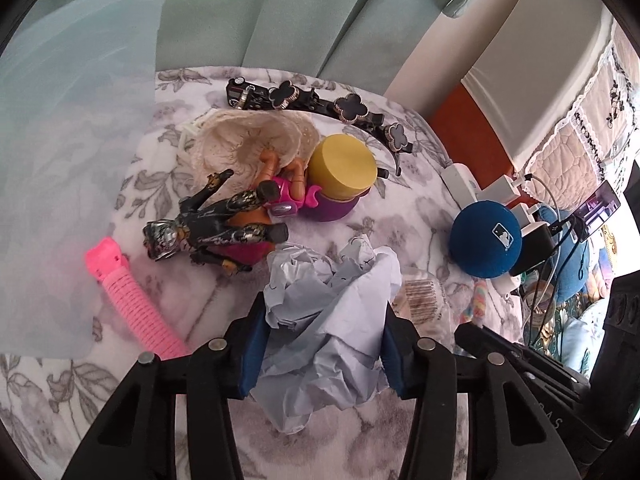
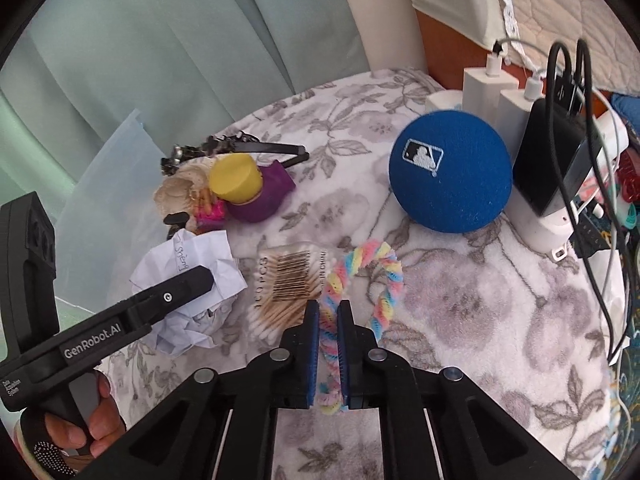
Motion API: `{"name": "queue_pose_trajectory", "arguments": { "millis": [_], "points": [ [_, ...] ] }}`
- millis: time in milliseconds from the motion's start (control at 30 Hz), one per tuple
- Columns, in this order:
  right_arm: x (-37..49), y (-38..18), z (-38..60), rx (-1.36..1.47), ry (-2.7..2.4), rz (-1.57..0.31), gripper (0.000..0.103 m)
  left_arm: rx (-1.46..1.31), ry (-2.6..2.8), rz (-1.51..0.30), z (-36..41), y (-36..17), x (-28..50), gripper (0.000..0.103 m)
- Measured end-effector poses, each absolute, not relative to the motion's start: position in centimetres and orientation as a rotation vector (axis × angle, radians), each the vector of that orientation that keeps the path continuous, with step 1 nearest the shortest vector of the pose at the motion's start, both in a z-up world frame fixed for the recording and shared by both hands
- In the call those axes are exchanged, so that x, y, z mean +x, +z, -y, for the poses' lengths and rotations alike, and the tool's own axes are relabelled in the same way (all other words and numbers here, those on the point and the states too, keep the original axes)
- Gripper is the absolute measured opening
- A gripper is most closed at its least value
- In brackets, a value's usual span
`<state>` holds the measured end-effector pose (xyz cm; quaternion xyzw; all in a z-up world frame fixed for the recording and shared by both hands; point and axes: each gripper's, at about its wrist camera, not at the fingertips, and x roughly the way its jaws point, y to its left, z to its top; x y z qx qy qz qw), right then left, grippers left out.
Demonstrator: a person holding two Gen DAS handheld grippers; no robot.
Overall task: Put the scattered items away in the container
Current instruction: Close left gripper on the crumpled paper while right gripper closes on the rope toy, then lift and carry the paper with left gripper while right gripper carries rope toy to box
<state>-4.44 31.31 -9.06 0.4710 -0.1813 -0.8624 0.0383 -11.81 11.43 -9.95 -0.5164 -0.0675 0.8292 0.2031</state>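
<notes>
Crumpled paper sits pinched between left fingers; right fingers pinch pastel ring.

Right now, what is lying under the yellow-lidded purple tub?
The yellow-lidded purple tub rests tilted on the floral blanket, leaning against a doll in pink with cream knitted fabric. What its base covers is hidden.

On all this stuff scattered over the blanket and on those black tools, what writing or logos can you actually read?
"GenRobot.AI": side of the left gripper.
"100 PCS": cotton swab pack, beside its barcode; the other print there is too blurred.
Baseball league logo, no words: blue ball.
Handwriting on the crumpled paper: not legible.
</notes>
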Motion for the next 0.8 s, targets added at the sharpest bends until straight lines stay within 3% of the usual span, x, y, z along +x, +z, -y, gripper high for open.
{"name": "queue_pose_trajectory", "arguments": {
  "millis": [800],
  "points": [
    [-0.3,4.4,-28.0,1.008,-2.813,0.440,0.009,-1.082,2.474,0.246,-6.7,2.2,-5.7,0.051]
  ]
}}
